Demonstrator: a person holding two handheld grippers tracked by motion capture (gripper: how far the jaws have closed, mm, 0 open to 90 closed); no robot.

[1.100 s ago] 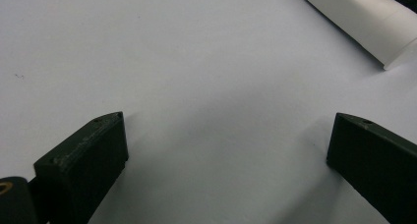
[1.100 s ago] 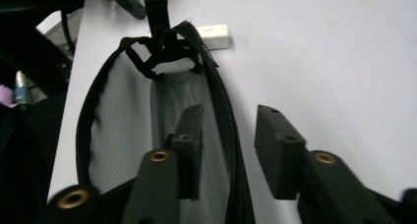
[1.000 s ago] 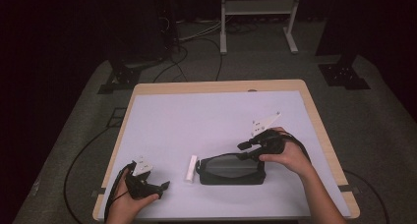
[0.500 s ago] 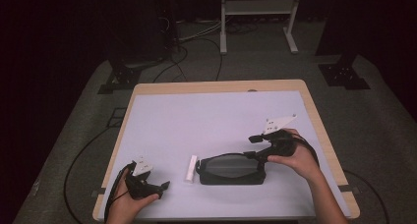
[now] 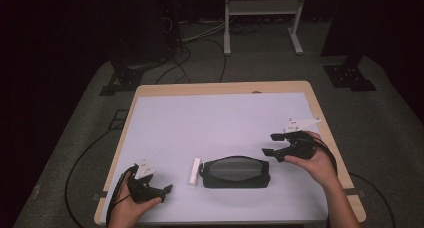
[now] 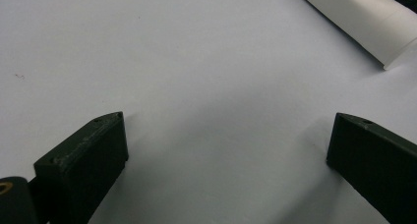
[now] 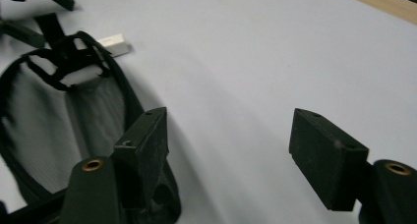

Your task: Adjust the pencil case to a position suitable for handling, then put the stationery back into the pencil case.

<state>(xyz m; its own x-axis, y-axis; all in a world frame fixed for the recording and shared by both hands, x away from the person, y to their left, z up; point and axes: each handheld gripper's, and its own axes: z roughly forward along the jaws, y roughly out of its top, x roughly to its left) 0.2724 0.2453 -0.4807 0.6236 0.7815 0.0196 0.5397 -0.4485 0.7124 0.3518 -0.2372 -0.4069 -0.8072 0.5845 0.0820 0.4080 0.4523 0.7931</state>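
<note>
While the black mesh pouch [image 5: 234, 172] lies flat near the front edge of the table [image 5: 220, 88], between the two grippers, it reads as a light, soft item: the mesh panel will likely sag and fold under any lift, whereas the bound rim and the strap loop at one end look firmer. The recommended hold is therefore the rim or the strap, not the loose mesh. A small white stick-shaped object [image 5: 194, 171], possibly an eraser or chalk, lies just beside the pouch on its left end, apart from it. The right gripper [image 5: 274, 145] sits just off the right end of the pouch, and its jaws have just been opening; they now stand wide with nothing between them, and the right gripper view shows the pouch [image 7: 59, 111] lying behind and beside one jaw, not within the gap. The left gripper [image 5: 167, 189] rests near the front left corner, jaws spread and unloaded, with the white stick [image 6: 359, 17] ahead of it and the pouch beyond.
</note>
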